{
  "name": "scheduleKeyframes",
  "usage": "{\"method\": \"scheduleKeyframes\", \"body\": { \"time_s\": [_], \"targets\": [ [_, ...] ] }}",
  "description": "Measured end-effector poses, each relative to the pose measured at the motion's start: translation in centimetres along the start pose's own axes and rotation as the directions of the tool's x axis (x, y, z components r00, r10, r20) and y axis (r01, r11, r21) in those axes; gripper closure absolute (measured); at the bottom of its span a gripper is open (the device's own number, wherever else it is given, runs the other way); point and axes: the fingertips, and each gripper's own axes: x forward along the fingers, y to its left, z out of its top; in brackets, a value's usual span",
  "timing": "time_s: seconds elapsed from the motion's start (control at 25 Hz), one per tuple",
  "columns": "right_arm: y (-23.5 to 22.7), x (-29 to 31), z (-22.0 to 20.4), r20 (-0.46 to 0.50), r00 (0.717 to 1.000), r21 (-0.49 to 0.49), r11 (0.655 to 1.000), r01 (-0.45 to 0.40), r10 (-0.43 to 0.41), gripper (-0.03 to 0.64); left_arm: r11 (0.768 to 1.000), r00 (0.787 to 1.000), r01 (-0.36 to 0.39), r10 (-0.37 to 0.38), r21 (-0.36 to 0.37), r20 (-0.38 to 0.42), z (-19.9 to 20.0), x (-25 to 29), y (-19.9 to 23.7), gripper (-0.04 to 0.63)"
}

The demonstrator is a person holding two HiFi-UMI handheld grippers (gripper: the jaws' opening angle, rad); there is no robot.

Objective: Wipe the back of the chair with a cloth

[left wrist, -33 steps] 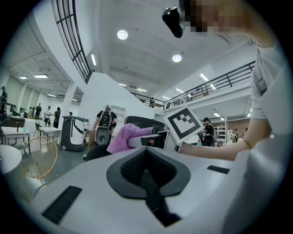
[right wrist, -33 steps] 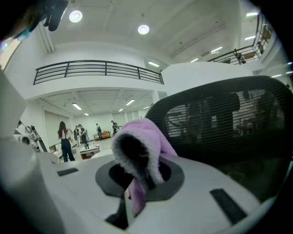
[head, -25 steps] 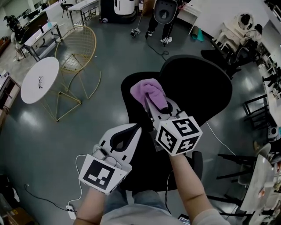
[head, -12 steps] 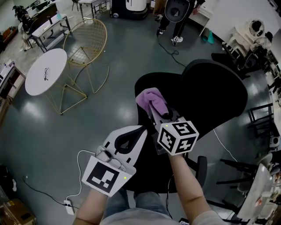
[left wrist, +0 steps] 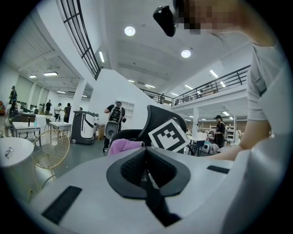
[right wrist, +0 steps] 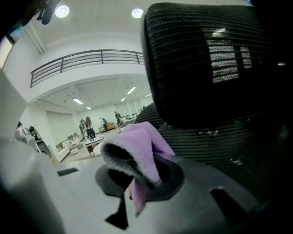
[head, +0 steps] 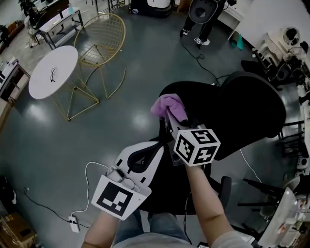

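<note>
A black mesh office chair [head: 242,116] stands in front of me, its backrest [right wrist: 215,59] filling the upper right of the right gripper view. My right gripper [head: 170,116] is shut on a purple cloth [head: 168,105], which bunches over its jaws [right wrist: 137,151] just short of the backrest. My left gripper [head: 154,147] hangs lower and to the left, over the seat, its jaws shut with nothing between them. In the left gripper view the cloth [left wrist: 122,146] and the right gripper's marker cube [left wrist: 170,135] show ahead.
A round white table [head: 52,72] and a gold wire chair [head: 99,36] stand at the far left. A person [head: 201,14] stands at the back beside cables on the grey floor. A white cable and plug [head: 72,224] trail near my feet. Equipment lines the right side.
The chair has shifted right and lower in the head view. The right gripper with the cloth stays held up against the chair; the left gripper has moved slightly lower and right.
</note>
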Motion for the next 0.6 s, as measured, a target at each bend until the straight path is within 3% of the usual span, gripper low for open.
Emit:
{"method": "scheduleKeyframes", "body": {
  "time_s": [0.6],
  "targets": [
    [-3.6, -1.1, 0.6, 0.056, 0.997, 0.017, 0.998, 0.061, -0.062, 0.571, 1.0, 1.0, 0.025, -0.025, 0.004, -0.018, -0.7, 2.0, -0.8, 0.583]
  ]
}}
